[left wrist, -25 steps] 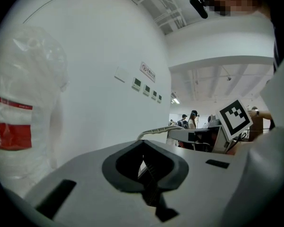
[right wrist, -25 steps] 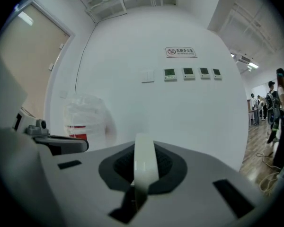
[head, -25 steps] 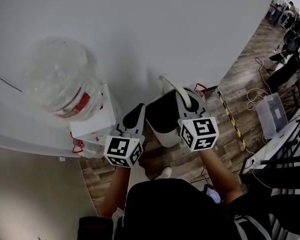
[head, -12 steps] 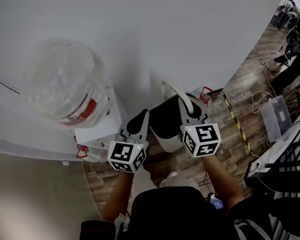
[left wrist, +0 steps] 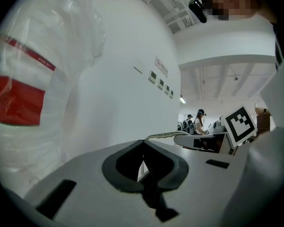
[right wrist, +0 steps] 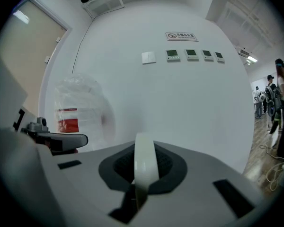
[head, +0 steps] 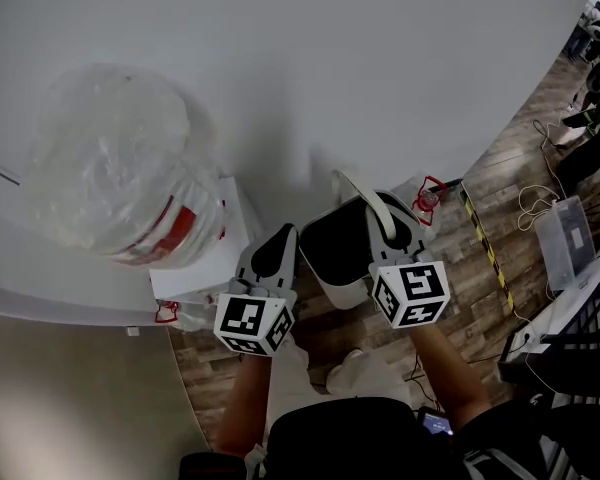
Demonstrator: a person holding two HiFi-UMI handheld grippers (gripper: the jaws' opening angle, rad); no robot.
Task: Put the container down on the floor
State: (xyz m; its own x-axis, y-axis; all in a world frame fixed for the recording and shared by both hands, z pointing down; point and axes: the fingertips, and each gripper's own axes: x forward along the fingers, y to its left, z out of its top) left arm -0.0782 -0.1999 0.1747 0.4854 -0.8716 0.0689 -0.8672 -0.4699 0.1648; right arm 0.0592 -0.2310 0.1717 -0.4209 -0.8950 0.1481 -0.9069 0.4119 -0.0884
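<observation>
- Left gripper (head: 279, 240) is sitting at centre-left of the head view, with its marker cube (head: 252, 323) toward the person.
- In the left gripper view its jaws are pinching almost fully together on a thin white edge. In the head view that edge lines up with the left rim of the container (head: 342, 260).
- Right gripper (head: 382, 218) is sitting just right of centre. Its jaws are clamping tight on the container's white strap handle (right wrist: 144, 167), which is running up between the pads.
- The container is a white bin with a dark inside. It is hanging between the two grippers at frame centre, over the wood floor (head: 460, 298) at the foot of the white wall (head: 380, 58).
- I cannot tell whether its base is touching the floor.
- The handle is arching over the bin's right side in the head view.
- A big clear plastic bag (head: 110, 168) with a red label is filling the upper left and resting on a white box (head: 195, 268), just left of the left gripper.
- A strip of yellow-and-black tape (head: 483, 240) is running across the floor to the right of the bin.
- Loose cables (head: 535, 203) and a clear plastic box (head: 570, 230) are lying further right, well apart from the bin.
- A row of wall panels (right wrist: 191, 54) is showing high on the wall in the right gripper view.
</observation>
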